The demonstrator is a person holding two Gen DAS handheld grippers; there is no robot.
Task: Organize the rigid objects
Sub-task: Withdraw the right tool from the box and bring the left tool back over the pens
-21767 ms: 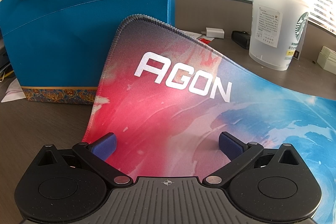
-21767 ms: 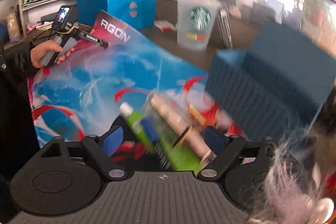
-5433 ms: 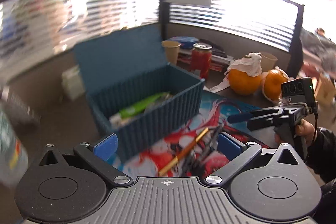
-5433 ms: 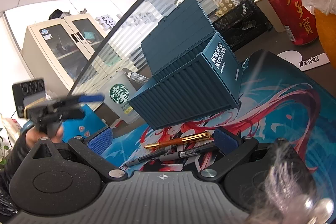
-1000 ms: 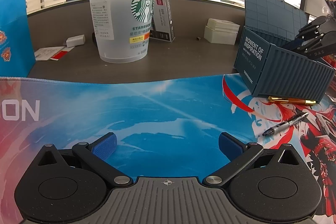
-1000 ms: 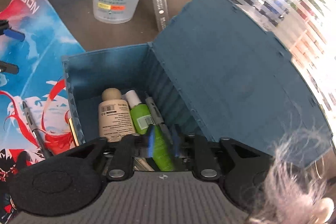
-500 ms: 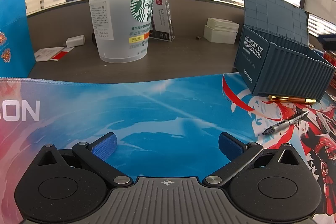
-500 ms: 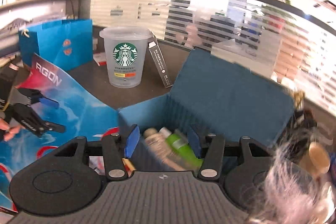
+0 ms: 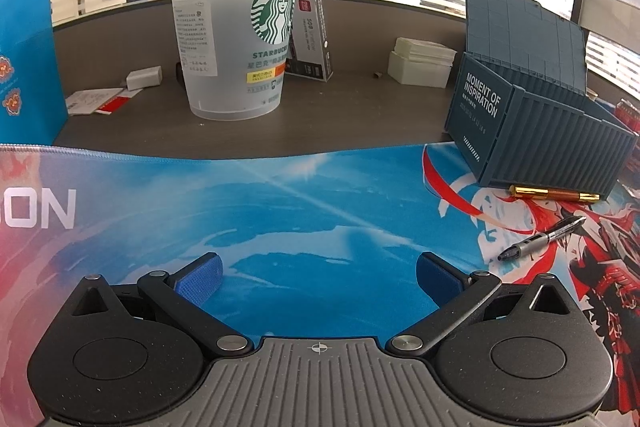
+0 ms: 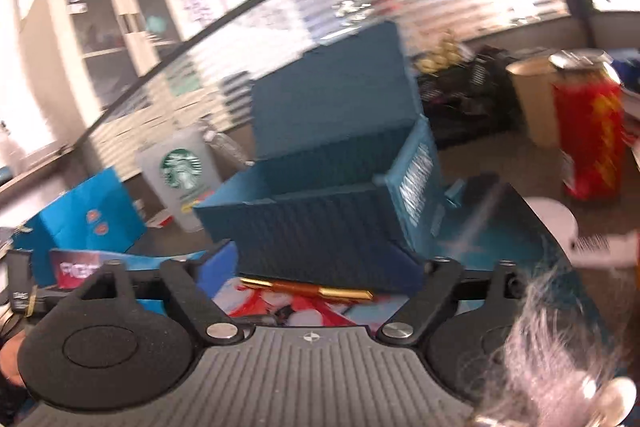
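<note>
The left claw stands wide and empty over the smooth printed mat; a slim dark pen lies ahead to its right; beyond, a glossy gold pen touches the ribbed, container-shaped blue box, lid up; the right claw, wide and empty, faces that gold pen and box; farther off stands a frosted plastic cup.

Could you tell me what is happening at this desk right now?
A person with two handheld grippers is tidying desk items into the blue container box, whose lid stands open. Both the left gripper and the right gripper are open and hold nothing. A gold pen and a black marker lie on the desk mat beside the box.
</note>
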